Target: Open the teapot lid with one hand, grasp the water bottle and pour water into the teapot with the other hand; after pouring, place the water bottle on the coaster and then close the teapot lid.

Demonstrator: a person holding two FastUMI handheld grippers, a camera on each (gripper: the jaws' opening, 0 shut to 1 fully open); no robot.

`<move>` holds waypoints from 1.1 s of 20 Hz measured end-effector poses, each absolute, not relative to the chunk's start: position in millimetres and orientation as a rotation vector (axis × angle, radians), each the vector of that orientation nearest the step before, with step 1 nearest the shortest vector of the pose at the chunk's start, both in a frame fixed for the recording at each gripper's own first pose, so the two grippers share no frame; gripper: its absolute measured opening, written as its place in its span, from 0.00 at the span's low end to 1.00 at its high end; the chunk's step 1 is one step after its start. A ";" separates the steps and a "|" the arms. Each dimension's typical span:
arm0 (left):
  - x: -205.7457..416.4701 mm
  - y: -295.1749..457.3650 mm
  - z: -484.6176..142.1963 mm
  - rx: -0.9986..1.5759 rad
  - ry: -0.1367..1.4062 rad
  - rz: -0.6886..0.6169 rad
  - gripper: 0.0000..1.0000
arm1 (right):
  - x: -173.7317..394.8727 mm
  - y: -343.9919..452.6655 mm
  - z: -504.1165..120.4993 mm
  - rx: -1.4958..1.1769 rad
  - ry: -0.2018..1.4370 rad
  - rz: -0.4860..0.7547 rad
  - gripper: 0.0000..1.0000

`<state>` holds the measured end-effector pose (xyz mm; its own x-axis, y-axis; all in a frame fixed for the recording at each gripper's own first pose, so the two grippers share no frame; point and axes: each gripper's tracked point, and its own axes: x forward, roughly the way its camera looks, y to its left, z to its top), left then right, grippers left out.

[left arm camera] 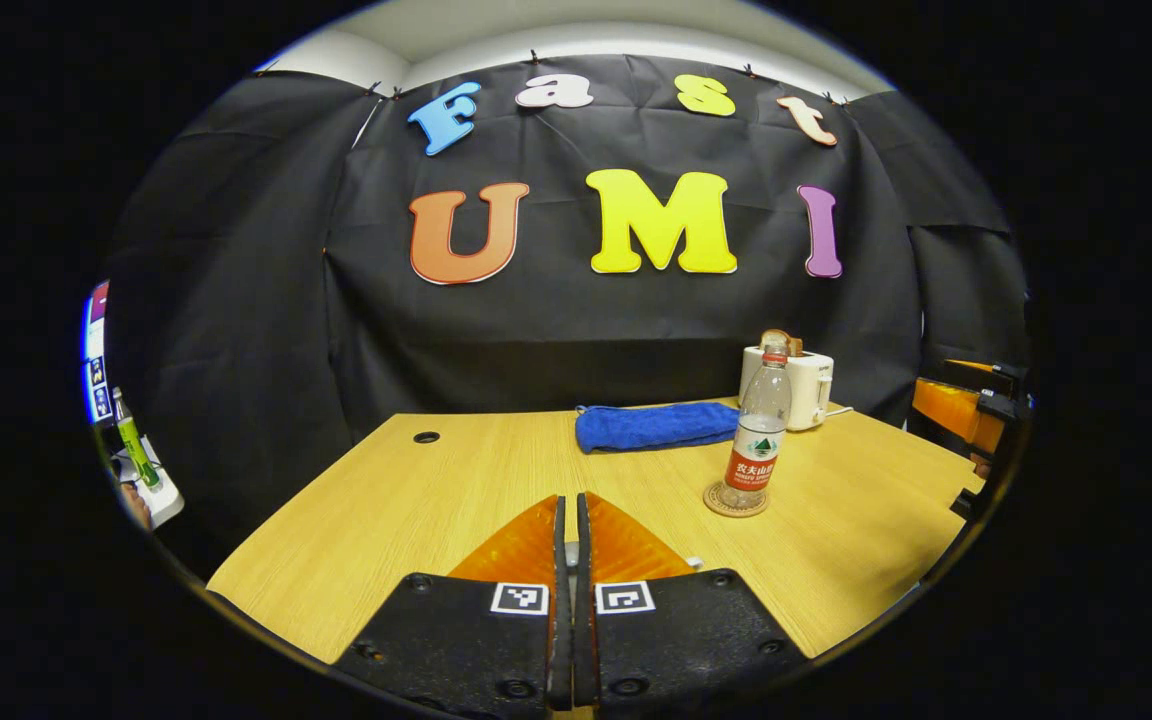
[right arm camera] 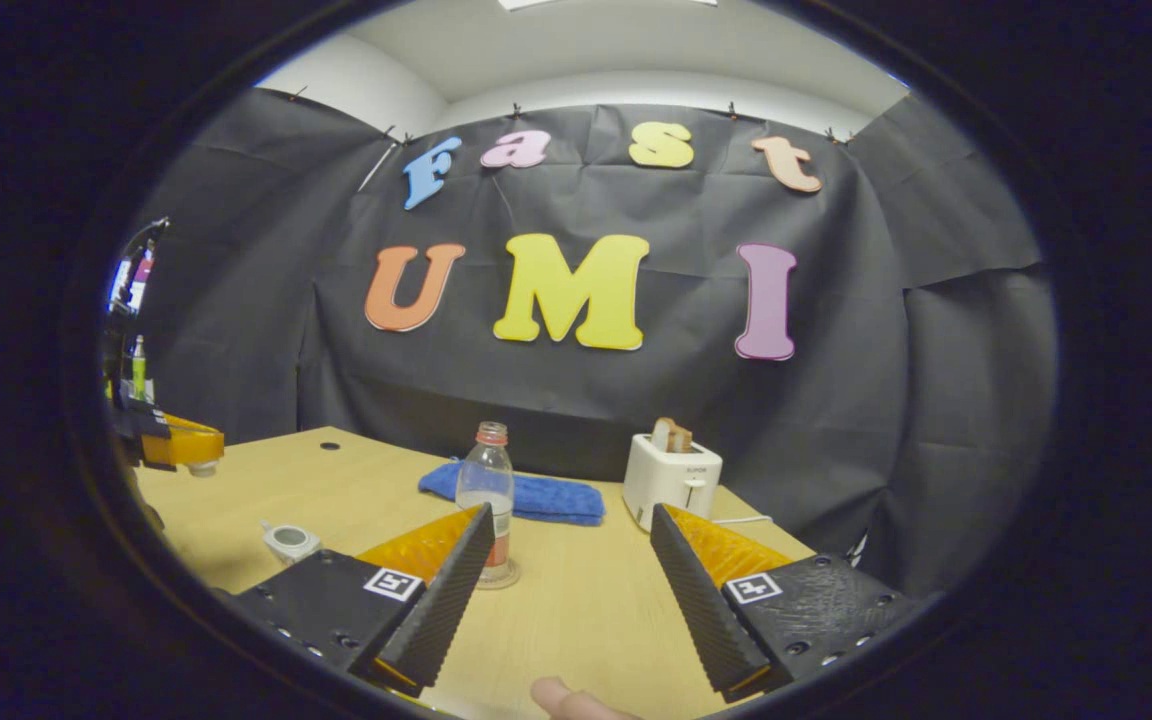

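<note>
A clear water bottle (left arm camera: 758,430) with a red label stands upright on a round coaster (left arm camera: 735,501) right of the table's middle. My left gripper (left arm camera: 569,498) is shut, with a small grey piece pinched between its fingers that looks like the teapot lid. In the right gripper view the left gripper (right arm camera: 176,442) hovers at the far left with a pale round piece under its tip. A small white teapot (right arm camera: 288,541) sits on the table left of my right gripper (right arm camera: 571,512), which is open and holds nothing. The bottle (right arm camera: 488,485) stands just beyond its left finger.
A white toaster (left arm camera: 808,386) with bread in it stands at the back right, also in the right gripper view (right arm camera: 671,482). A folded blue towel (left arm camera: 656,425) lies behind the bottle. The wooden table (left arm camera: 386,500) has a cable hole (left arm camera: 426,437). A person's fingertip (right arm camera: 566,700) shows below.
</note>
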<state>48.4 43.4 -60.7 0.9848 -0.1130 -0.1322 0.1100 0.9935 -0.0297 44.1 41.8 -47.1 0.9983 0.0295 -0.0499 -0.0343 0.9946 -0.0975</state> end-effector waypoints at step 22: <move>103.5 -14.4 -104.8 -0.106 0.101 -0.113 0.07 | 40.2 -23.0 -50.6 -0.035 0.064 -0.086 0.96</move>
